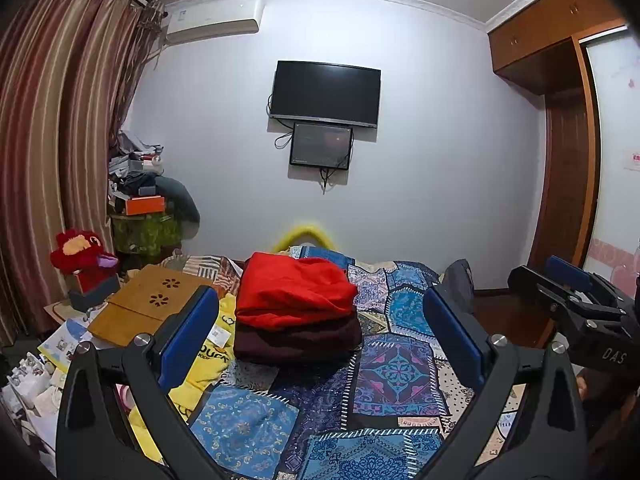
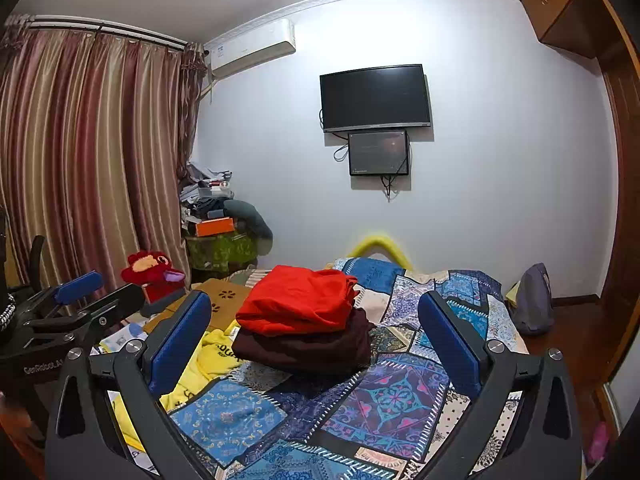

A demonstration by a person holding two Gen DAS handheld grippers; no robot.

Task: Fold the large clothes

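Observation:
A folded red garment lies on top of a folded dark maroon garment, stacked on the patchwork bedspread. A crumpled yellow garment lies left of the stack. My left gripper is held open above the bed, short of the stack, with nothing between its blue pads. My right gripper is also open and holds nothing. Each gripper shows at the edge of the other's view, the right gripper and the left gripper.
A wooden lap table and a red plush toy sit at the bed's left side. Clutter is piled in the corner by the curtain. A wardrobe stands right; a grey bag rests by the bed.

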